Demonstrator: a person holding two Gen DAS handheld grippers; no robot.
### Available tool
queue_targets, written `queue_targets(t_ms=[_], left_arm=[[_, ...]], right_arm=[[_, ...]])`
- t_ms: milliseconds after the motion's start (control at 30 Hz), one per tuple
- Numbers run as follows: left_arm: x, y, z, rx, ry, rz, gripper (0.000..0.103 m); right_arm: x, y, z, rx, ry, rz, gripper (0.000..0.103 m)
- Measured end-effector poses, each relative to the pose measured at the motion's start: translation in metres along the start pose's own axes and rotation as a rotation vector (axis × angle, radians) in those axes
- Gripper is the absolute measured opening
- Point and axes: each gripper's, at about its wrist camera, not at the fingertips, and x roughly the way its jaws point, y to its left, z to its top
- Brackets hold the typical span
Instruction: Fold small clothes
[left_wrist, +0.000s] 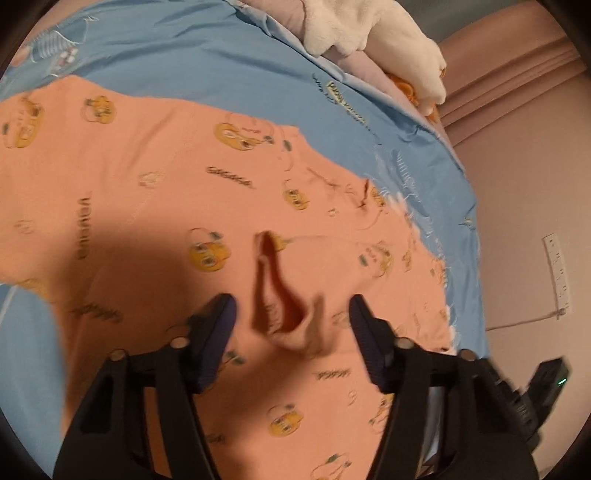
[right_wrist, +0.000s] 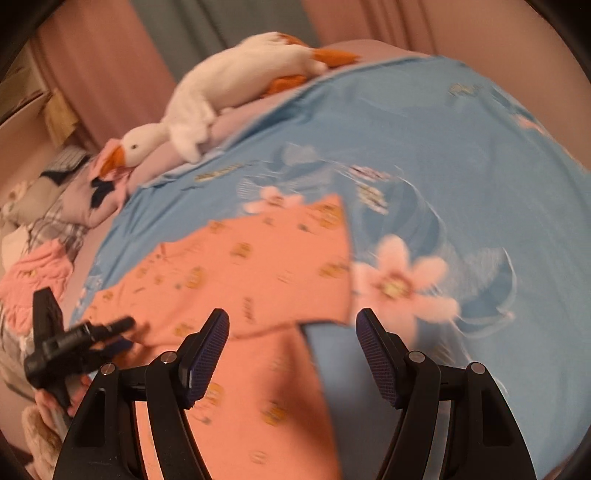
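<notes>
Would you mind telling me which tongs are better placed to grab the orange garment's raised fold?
Left. The left tongs, open, straddle the raised fold; the right tongs, open, hover over the orange garment's flat edge.

My left black plastic tongs carry dark purple ribbed pads on triangular arms with cut-out windows and round silver screws. My right black tongs match them (blue-purple dotted pads, same silver pivots).

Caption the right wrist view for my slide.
Open right gripper hovers over orange printed garment on blue floral bedsheet.
</notes>
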Motion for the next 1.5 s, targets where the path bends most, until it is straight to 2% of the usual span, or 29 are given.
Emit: queue_targets(t_ms=[33, 67, 100, 133, 300, 433, 533, 633, 700, 833, 967, 1067, 1233, 1300, 1433, 1500], left_arm=[[0.005, 0.0, 0.001, -0.003, 0.017, -0.02, 0.034], [0.012, -0.001, 0.002, 0.003, 0.045, -0.029, 0.017], [0.019, -0.002, 0.002, 0.015, 0.061, -0.01, 0.009], [0.022, -0.003, 0.001, 0.019, 0.061, 0.016, 0.008], [0.004, -0.014, -0.003, 0.008, -0.038, 0.059, 0.007], [-0.019, -0.031, -0.001, 0.05, -0.11, 0.076, 0.007], [-0.036, -0.041, 0.007, 0.077, -0.139, 0.077, 0.007], [-0.051, -0.045, 0.012, 0.097, -0.174, 0.042, 0.007], [-0.057, -0.049, 0.018, 0.113, -0.202, 0.058, 0.007], [-0.071, -0.041, 0.031, 0.09, -0.232, 0.051, 0.007], [-0.085, -0.028, 0.039, 0.072, -0.278, 0.099, 0.007], [-0.093, -0.017, 0.045, 0.031, -0.286, 0.088, 0.007], [-0.095, -0.013, 0.047, 0.04, -0.288, 0.102, 0.007], [-0.092, -0.012, 0.047, 0.048, -0.284, 0.117, 0.007], [-0.09, -0.01, 0.046, 0.079, -0.292, 0.155, 0.007], [-0.089, -0.009, 0.045, 0.09, -0.294, 0.17, 0.007]], right_arm=[[0.002, -0.006, -0.003, 0.021, 0.005, 0.001, 0.071], [0.003, -0.012, -0.005, 0.043, 0.007, 0.003, 0.071], [0.005, -0.021, -0.009, 0.071, 0.014, 0.01, 0.071], [0.007, -0.025, -0.011, 0.089, 0.02, 0.014, 0.071], [0.021, -0.034, -0.022, 0.145, 0.074, 0.063, 0.071], [0.029, -0.03, -0.024, 0.128, 0.094, 0.046, 0.071], [0.032, -0.027, -0.022, 0.127, 0.103, 0.045, 0.071], [0.035, -0.026, -0.019, 0.124, 0.107, 0.046, 0.071], [0.038, -0.024, -0.018, 0.12, 0.108, 0.047, 0.071], [0.044, -0.016, -0.015, 0.098, 0.123, 0.056, 0.071], [0.048, -0.009, -0.013, 0.076, 0.134, 0.053, 0.071], [0.053, -0.004, -0.01, 0.062, 0.142, 0.043, 0.071], [0.059, 0.004, -0.003, 0.042, 0.146, 0.032, 0.07], [0.062, 0.008, 0.001, 0.035, 0.14, 0.038, 0.055], [0.075, 0.012, 0.007, 0.024, 0.16, 0.034, 0.04], [0.083, 0.012, 0.009, 0.017, 0.177, 0.027, 0.021]])
